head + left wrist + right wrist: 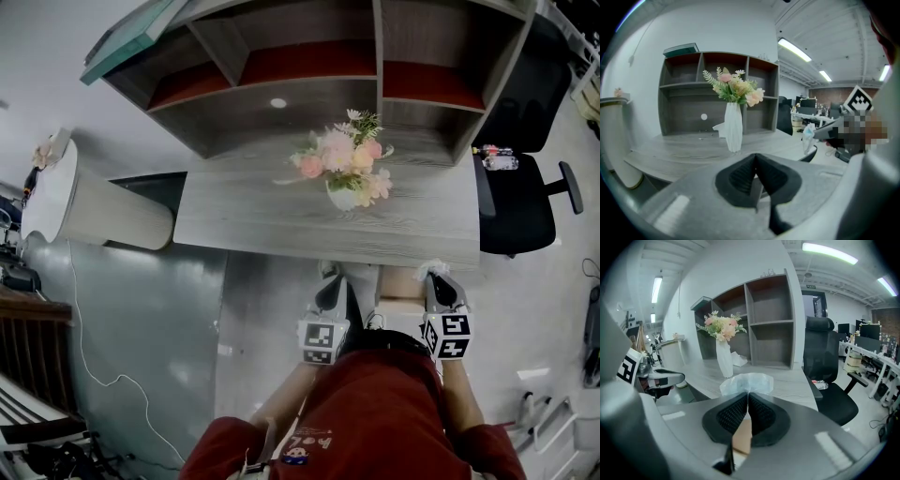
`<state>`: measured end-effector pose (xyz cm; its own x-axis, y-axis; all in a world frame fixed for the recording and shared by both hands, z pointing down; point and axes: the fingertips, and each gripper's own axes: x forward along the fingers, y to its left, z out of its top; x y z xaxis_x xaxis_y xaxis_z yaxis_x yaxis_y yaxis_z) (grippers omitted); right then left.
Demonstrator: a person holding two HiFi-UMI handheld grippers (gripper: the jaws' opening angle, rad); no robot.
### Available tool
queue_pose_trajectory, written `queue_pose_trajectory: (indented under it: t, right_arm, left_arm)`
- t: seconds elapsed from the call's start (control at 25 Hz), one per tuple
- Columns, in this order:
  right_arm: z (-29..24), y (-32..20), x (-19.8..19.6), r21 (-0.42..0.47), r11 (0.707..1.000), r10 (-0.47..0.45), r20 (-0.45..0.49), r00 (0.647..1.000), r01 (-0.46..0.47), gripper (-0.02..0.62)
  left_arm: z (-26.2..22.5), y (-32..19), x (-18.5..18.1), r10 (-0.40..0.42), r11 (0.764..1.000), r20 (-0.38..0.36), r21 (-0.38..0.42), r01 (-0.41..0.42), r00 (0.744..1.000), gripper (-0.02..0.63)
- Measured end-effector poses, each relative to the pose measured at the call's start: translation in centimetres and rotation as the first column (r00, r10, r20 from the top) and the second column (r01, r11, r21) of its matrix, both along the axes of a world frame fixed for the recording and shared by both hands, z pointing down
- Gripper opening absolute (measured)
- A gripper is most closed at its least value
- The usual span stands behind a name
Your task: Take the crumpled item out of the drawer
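Before the desk (281,225), right gripper (748,395) pinches the crumpled item (745,382); left gripper (755,158) sits closed, empty.

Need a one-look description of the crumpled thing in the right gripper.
Start at the grey wood-grain desk with the white vase of pink flowers. At its near edge the right gripper pinches a pale crumpled wad, the only soft, wrinkled thing there.
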<state>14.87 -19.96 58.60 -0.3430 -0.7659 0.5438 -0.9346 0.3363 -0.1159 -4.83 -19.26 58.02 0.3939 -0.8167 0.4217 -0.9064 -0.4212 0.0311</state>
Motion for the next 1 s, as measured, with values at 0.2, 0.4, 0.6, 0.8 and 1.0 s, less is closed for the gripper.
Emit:
queue_pose_trajectory:
  t: [0.2, 0.4, 0.6, 0.8, 1.0]
  right_arm:
    - [0.03, -0.11, -0.18, 0.006, 1.0, 0.001, -0.001, 1.0, -0.001, 0.009]
    - [-0.04, -0.17, -0.42, 0.007, 1.0, -0.002, -0.002, 1.0, 0.002, 0.009]
    - [0.07, -0.1, -0.63, 0.003, 1.0, -0.012, -0.016, 1.0, 0.012, 0.009]
    - [0.05, -0.08, -0.7, 0.005, 1.0, -0.012, -0.014, 1.0, 0.013, 0.009]
    - [0.08, 0.11, -0.74, 0.006, 1.0, -0.015, -0.012, 1.0, 0.015, 0.009]
  left_arm:
    - [0.02, 0.0, -0.2, -0.004, 1.0, -0.001, 0.003, 0.004, 1.0, -0.002]
    - [-0.11, -0.02, -0.17, 0.001, 1.0, 0.001, 0.003, -0.001, 1.0, -0.002]
    - [-0.16, -0.08, -0.1, 0.006, 1.0, -0.002, 0.005, -0.006, 1.0, -0.002]
    - [-0.03, 0.05, -0.12, 0.005, 1.0, -0.005, 0.002, -0.005, 1.0, -0.002]
    - [0.01, 0.22, 0.01, 0.008, 1.0, -0.002, 0.002, -0.008, 1.0, -0.002]
